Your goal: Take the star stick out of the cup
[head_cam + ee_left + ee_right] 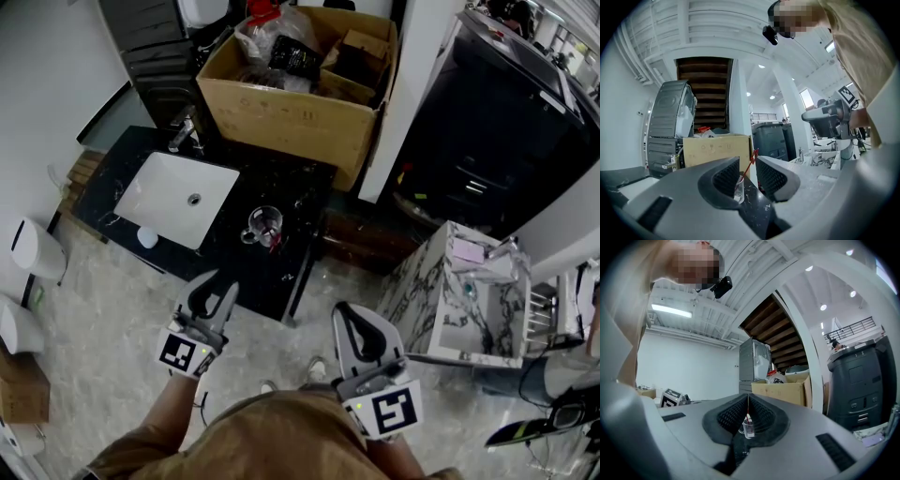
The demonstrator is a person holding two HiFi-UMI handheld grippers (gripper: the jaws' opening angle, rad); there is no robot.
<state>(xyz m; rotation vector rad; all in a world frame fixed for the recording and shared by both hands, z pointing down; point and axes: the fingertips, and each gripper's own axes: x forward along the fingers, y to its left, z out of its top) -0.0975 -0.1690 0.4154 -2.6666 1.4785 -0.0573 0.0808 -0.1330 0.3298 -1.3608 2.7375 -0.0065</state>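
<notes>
Head view: glass cup (265, 223) stood on black counter (286, 267), right of white basin (159, 202); red star stick (274, 236) inside; left gripper (214, 289) and right gripper (350, 317) on near side, well apart from it.
Left gripper view: jaws apart, empty; glass cup (738, 187) far beyond.
Right gripper view: jaws together, nothing held.
Risk: light glass cup would likely tip or slide if stick were dragged sideways unsteadied.

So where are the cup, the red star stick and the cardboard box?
cup (749, 428), right gripper view, on its clear wall.
star stick (749, 164), left gripper view, midway along the red stem.
cardboard box (291, 127), head view, on its front wall.
</notes>
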